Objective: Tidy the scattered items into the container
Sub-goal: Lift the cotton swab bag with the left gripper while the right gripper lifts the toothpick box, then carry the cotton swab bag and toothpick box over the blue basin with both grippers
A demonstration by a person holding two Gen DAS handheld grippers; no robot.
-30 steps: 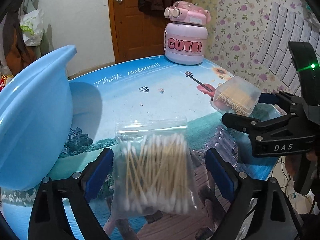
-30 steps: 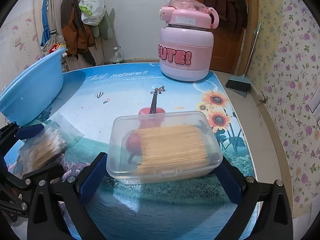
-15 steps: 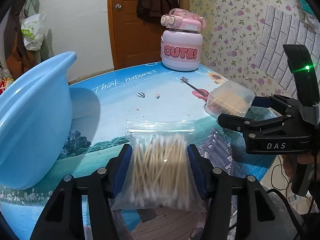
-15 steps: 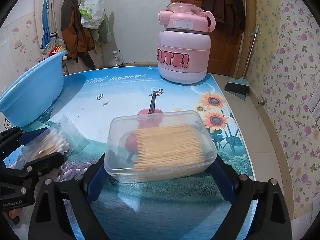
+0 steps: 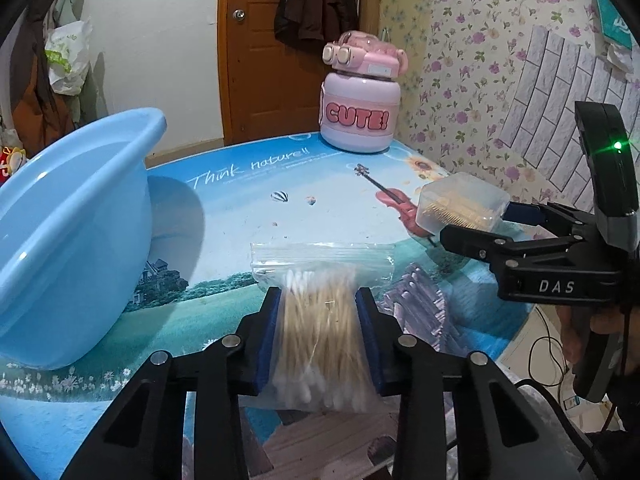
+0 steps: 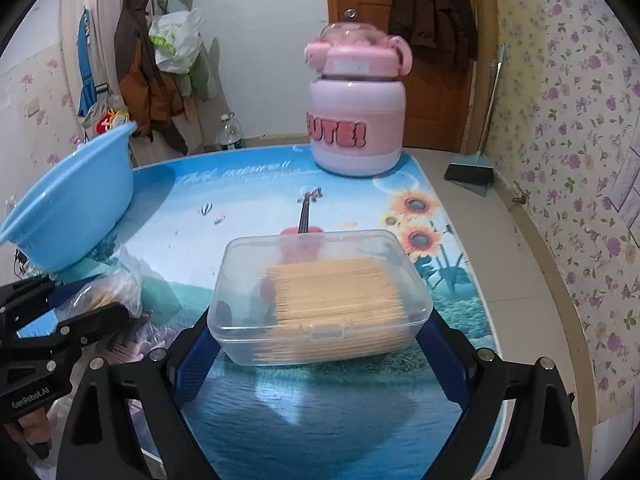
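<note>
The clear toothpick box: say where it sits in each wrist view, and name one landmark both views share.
Left wrist: clear toothpick box at right of middle, between the right gripper fingers.
Right wrist: the box at lower centre, between that gripper's blue pads.
Shared landmark: pink CUTE! jug at the table's far edge.

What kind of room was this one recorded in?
Most likely a lived-in home room: floral wallpaper, coats hung on a wooden door, a broom and dustpan by the wall, a picture-print table.
</note>
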